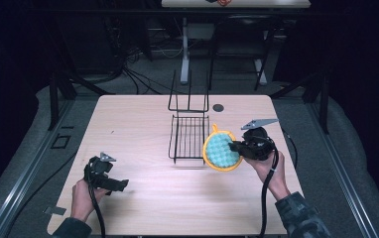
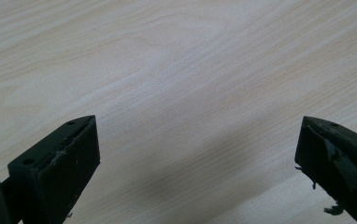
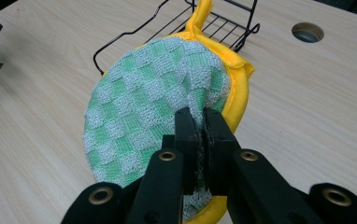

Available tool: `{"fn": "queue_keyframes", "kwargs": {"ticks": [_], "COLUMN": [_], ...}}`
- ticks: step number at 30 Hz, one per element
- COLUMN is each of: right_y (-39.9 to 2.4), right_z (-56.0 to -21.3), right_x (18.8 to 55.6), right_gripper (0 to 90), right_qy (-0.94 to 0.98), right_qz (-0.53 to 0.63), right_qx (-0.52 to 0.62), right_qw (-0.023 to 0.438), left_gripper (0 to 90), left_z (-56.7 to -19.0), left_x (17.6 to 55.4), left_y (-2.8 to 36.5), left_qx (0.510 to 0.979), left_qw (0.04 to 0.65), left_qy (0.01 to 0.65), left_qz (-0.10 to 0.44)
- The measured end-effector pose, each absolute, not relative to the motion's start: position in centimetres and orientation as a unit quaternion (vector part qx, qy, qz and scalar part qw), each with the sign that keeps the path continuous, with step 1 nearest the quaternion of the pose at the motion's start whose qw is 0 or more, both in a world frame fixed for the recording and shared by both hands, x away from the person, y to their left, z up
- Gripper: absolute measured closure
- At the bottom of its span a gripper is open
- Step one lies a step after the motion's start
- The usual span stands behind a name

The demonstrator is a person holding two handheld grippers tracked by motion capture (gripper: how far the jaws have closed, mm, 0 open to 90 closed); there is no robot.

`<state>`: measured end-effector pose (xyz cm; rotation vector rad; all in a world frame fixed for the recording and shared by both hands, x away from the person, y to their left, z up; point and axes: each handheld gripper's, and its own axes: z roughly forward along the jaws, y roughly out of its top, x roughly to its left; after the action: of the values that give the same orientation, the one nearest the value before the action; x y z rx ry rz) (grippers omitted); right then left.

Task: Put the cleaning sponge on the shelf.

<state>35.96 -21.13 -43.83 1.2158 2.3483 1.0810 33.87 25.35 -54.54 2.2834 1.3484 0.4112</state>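
Right now right gripper [image 3: 197, 116] pinches pad [image 1: 221, 152] by its edge, frame centre-right, beside rack [image 1: 189, 136], likely to load it; left gripper [image 1: 109, 182] idles open, lower left.

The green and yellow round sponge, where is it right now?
In the high view the sponge is pinched in the right gripper, right of the table's middle, beside the black wire rack.

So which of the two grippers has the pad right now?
The right gripper, shut on the green checked pad beside the wire rack; the left gripper is open over bare table.
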Motion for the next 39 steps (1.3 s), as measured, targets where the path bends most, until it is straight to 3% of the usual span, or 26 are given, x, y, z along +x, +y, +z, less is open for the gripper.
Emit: {"fn": "queue_keyframes", "kwargs": {"ticks": [39], "right_y": [-16.7], "right_z": [-44.0], "right_x": [38.9], "right_gripper": [86.4], "right_qy": [0.819], "right_qz": [0.383], "right_qx": [0.404], "right_qw": [0.139], "left_gripper": [0.0], "left_z": [-54.5], "left_x": [33.8], "left_y": [25.5], "left_qx": [0.826], "left_qw": [0.228], "left_qy": [0.492], "left_qz": [0.153]}}
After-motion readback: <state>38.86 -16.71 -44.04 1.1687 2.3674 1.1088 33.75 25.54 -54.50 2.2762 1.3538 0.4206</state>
